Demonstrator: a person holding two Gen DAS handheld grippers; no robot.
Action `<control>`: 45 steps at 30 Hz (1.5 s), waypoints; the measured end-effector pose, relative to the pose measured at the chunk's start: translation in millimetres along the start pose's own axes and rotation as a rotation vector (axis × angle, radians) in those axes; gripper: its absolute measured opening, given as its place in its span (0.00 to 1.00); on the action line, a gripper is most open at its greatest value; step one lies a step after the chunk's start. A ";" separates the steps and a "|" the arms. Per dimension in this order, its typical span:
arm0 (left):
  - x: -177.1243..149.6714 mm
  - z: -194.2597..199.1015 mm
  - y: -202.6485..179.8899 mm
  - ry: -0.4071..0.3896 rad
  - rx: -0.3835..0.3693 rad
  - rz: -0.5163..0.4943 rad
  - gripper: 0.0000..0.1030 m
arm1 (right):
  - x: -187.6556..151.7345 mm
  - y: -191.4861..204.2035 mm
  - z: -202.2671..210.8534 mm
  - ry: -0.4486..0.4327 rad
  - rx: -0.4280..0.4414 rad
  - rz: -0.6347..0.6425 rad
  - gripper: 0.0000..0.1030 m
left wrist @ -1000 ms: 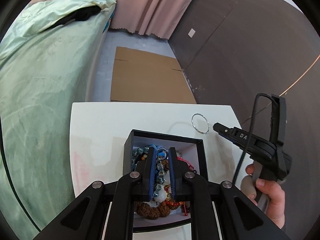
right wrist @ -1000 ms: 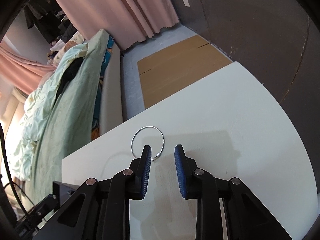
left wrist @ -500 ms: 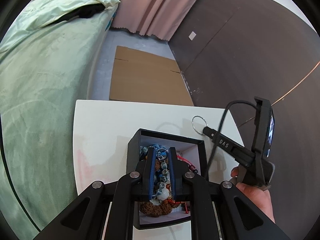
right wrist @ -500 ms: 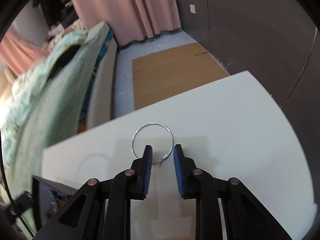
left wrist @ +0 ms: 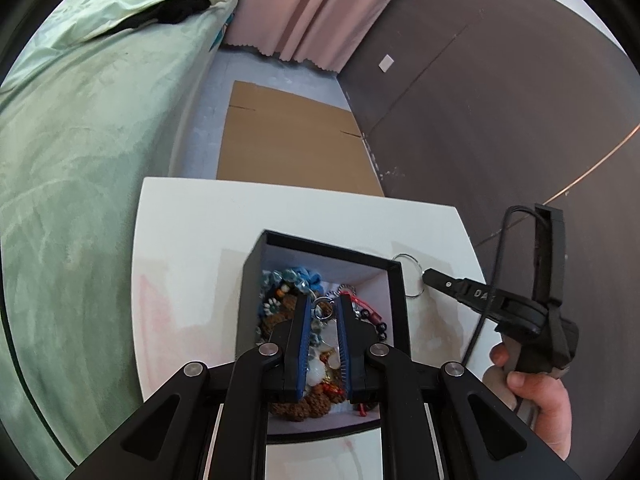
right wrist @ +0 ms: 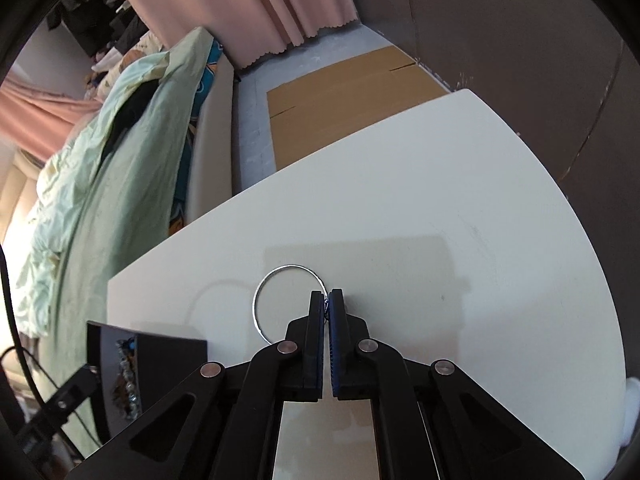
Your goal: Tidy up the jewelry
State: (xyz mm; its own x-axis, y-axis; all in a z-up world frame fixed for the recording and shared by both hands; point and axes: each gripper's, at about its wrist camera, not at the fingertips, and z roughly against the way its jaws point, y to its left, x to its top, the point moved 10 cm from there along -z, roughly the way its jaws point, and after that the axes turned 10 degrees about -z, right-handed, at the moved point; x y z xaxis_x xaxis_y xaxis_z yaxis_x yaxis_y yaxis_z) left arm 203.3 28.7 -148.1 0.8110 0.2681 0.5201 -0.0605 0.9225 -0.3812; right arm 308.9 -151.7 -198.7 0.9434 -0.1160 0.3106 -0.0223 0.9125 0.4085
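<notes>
Hoop [right wrist: 286,304] lies flat on table [right wrist: 460,208], at 1 o'clock of box [left wrist: 394,280]; right gripper [right wrist: 326,307] pinches its right rim. Left gripper [left wrist: 323,312], jaws parted and empty, hangs over box.

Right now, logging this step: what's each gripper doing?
Left gripper: open above the black box of jewelry, holding nothing.
Right gripper: closed on the silver ring on the white table.

a flattened cardboard sheet [left wrist: 292,136] is lying on the floor between green bedding [left wrist: 80,160] and pink curtains [left wrist: 304,8].
</notes>
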 end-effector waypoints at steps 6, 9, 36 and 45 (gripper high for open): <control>-6.9 -4.0 -12.4 0.025 -0.055 0.028 0.15 | -0.5 -0.5 26.8 -0.023 0.070 -0.018 0.02; -12.8 -3.9 -11.4 0.042 -0.061 0.056 0.42 | -0.1 -0.2 40.1 -0.038 0.106 -0.030 0.02; 1.1 51.4 14.8 -0.099 -0.073 0.091 0.65 | -7.3 10.5 17.2 -0.051 -0.048 0.085 0.48; 11.8 52.0 25.1 -0.118 -0.083 0.129 0.65 | -22.5 28.3 -9.1 -0.012 -0.175 0.232 0.66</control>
State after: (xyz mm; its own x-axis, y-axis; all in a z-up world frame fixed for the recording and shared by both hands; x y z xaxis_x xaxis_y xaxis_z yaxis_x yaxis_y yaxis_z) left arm 181.1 69.5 -111.7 0.7252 0.4183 0.5469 -0.1075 0.8534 -0.5101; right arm 290.0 -119.7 -201.9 0.9156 0.1004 0.3893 -0.1790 0.9689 0.1712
